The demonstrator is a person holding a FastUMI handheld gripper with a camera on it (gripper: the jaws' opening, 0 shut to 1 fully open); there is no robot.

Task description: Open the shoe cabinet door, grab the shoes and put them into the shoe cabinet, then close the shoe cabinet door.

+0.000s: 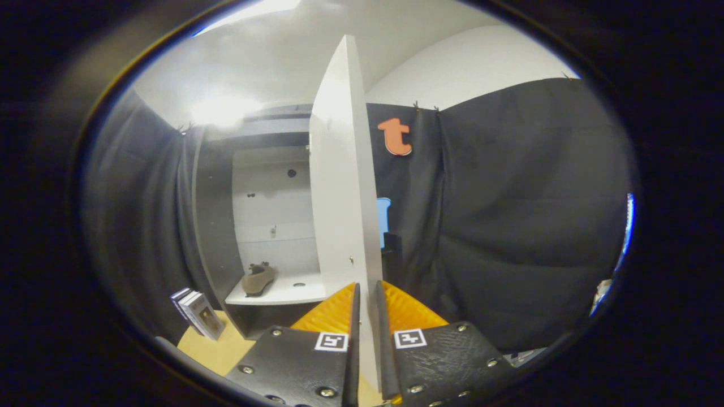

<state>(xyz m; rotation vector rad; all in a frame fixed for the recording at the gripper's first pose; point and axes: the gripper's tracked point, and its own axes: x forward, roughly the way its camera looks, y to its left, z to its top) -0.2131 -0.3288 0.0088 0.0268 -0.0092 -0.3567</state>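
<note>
The white cabinet door (pixel 342 186) stands open, edge-on to me, rising straight up from between my fingers. My gripper (pixel 366 294) is shut on the door's lower edge, one finger on each face. Left of the door the shoe cabinet (pixel 271 198) shows its white inside and dark frame. A brown shoe (pixel 257 278) lies on the white bottom shelf (pixel 285 294), well beyond the fingers and to their left.
A small stack of books or boxes (pixel 197 312) leans on the wooden floor (pixel 218 347) left of the cabinet's base. Black cloth walls hang to the left and right. A small dark object (pixel 390 243) sits behind the door.
</note>
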